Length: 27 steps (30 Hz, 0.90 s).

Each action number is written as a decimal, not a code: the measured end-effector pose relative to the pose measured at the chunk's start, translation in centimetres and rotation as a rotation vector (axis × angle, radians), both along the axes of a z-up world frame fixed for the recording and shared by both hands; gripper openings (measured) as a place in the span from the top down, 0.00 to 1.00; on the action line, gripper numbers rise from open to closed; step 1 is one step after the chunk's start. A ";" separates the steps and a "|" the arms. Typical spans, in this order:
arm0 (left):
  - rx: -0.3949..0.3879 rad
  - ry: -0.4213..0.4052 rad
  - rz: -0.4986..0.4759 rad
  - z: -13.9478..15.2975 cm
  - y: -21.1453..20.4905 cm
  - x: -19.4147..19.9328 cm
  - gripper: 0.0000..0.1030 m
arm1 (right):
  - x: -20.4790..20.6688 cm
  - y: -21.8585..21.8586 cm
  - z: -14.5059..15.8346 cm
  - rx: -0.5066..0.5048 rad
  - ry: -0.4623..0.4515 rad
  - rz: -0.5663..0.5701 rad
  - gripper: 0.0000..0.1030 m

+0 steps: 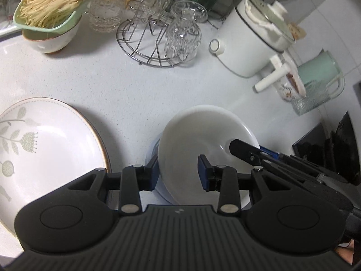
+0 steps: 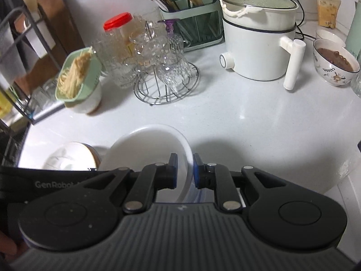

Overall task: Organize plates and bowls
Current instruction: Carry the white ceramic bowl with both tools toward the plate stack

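1. Claws: two, the left claw (image 1: 179, 169) and the right claw (image 2: 184, 171).
2. White bowl (image 1: 203, 140): one, plain.
3. Patterned plate (image 1: 45, 149): one, at the tabletop's (image 1: 135, 85) left edge.
4. White electric pot (image 2: 257, 45): one, lidded.
5. Wire glass rack (image 2: 167, 90): one; glasses too crowded to count.
6. Green noodle tray (image 2: 77, 76): one.

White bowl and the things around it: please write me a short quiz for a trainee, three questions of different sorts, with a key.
1. True or false: the right gripper is shut on the rim of the white bowl.
2. What fills the green tray?
3. Fill in: in the left wrist view, the floral plate lies to the ___ of the white bowl.

Key: 1 true; 2 dry noodles; 3 left.
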State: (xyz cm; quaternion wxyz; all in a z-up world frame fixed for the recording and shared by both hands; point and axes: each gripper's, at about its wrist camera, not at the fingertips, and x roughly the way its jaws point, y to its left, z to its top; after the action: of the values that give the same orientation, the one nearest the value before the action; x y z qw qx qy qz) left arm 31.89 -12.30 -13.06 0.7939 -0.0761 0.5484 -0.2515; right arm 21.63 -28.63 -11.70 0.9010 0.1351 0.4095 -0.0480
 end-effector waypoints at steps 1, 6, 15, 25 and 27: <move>0.006 0.000 -0.004 -0.1 0.0 0.0 0.61 | -0.1 -0.1 -0.2 0.006 0.002 -0.005 0.83; 0.048 0.005 -0.023 -0.7 -0.4 -0.1 0.61 | -0.2 -0.4 -1.2 0.017 0.013 -0.030 0.83; 0.088 0.007 -0.036 -0.9 -0.5 0.5 0.37 | -0.9 -2.1 -1.7 0.070 -0.016 -0.109 0.49; 0.117 -0.010 -0.032 -0.2 0.2 0.8 0.33 | 0.4 -3.1 -4.7 0.223 0.028 -0.138 0.50; 0.114 -0.012 -0.036 -0.1 0.4 0.7 0.33 | 0.8 -3.0 -5.3 0.246 0.044 -0.141 0.50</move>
State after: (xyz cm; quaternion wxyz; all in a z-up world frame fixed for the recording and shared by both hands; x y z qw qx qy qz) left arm 32.59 -11.93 -13.18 0.7957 -0.0192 0.5583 -0.2343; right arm 22.41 -31.59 -16.96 0.8628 0.2718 0.4215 -0.0634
